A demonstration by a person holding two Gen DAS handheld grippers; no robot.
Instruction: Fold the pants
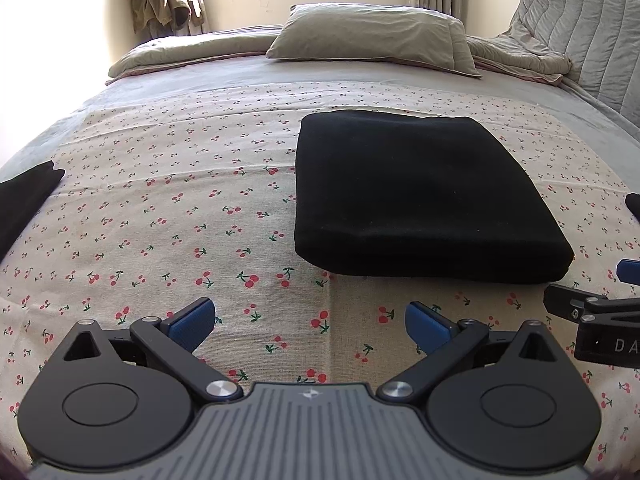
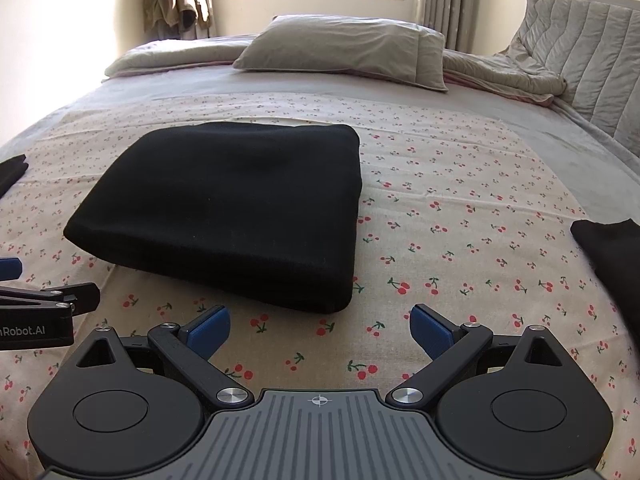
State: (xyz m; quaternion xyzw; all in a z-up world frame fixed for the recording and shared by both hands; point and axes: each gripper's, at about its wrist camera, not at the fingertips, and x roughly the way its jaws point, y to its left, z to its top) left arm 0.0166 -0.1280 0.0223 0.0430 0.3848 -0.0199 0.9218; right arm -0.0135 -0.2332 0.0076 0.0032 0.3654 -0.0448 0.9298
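Left gripper (image 1: 310, 326): blue-padded fingers (image 1: 191, 325) spread wide, holding nothing, poised over the cherry-print sheet (image 1: 160, 216). Right gripper (image 2: 320, 328): likewise splayed and empty. Black pants (image 2: 228, 208): folded into a thick rectangle, lying on the sheet just beyond both grippers, untouched.

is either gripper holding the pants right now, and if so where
Nothing is held. The left gripper and right gripper are both open and empty, short of the folded black pants on the cherry-print sheet.
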